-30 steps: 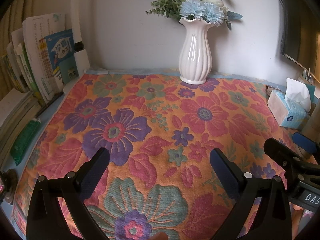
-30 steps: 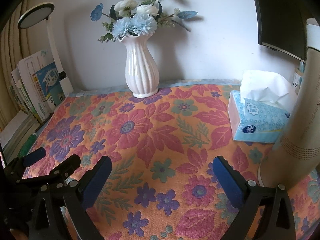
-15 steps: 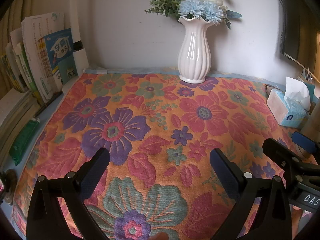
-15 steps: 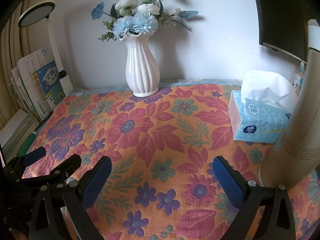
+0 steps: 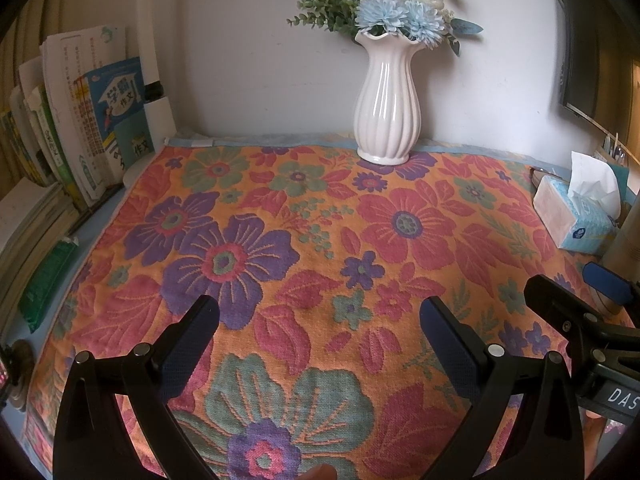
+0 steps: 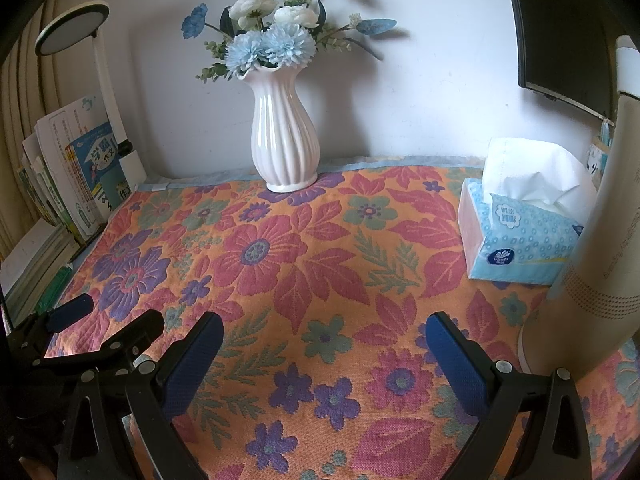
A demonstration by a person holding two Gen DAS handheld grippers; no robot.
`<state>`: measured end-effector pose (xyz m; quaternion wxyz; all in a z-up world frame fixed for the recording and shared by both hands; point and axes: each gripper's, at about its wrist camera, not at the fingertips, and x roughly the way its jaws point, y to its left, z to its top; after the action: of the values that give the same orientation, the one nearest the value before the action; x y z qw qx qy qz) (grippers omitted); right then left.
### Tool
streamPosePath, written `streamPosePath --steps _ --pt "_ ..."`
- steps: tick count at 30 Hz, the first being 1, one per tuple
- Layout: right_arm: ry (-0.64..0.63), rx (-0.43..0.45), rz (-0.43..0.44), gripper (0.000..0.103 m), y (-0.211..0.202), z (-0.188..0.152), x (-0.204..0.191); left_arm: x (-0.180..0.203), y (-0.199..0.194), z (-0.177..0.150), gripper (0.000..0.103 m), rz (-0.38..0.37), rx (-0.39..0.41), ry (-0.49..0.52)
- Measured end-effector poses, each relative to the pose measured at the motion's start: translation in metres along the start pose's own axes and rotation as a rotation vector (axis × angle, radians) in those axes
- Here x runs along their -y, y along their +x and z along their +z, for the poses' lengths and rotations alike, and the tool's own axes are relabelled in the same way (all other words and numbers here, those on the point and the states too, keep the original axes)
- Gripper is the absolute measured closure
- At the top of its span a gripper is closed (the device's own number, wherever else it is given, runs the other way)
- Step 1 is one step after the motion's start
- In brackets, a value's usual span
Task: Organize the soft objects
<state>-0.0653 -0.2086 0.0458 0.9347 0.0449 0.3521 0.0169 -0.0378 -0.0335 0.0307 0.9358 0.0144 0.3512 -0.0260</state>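
A floral cloth [image 5: 320, 240] in orange, red and purple lies flat over the desk, also filling the right wrist view [image 6: 320, 272]. My left gripper [image 5: 318, 320] hovers open over its near part, nothing between the fingers. My right gripper [image 6: 324, 334] is open too, empty, above the cloth's near right area. In the left wrist view the right gripper [image 5: 576, 296] shows at the right edge; in the right wrist view the left gripper [image 6: 104, 320] shows at the lower left. A soft blue tissue pack [image 6: 520, 236] sits on the cloth at the right.
A white ribbed vase [image 5: 387, 112] with blue and white flowers stands at the back against the wall. Books [image 5: 80, 132] lean at the left, with a white lamp [image 6: 76, 32] behind them. A tall beige cylinder [image 6: 592, 248] stands at the right. A dark monitor [image 6: 560, 24] hangs upper right.
Both views have shifted very slightly; both grippers stay open and empty, and nothing on the cloth has moved.
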Motion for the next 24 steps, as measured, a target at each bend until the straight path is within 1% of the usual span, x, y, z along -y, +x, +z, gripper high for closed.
streamPosePath --steps 24 --pt "0.001 -0.001 -0.001 0.002 0.0003 -0.0006 -0.0005 0.0002 0.0015 -0.0005 0.003 -0.004 -0.003 0.002"
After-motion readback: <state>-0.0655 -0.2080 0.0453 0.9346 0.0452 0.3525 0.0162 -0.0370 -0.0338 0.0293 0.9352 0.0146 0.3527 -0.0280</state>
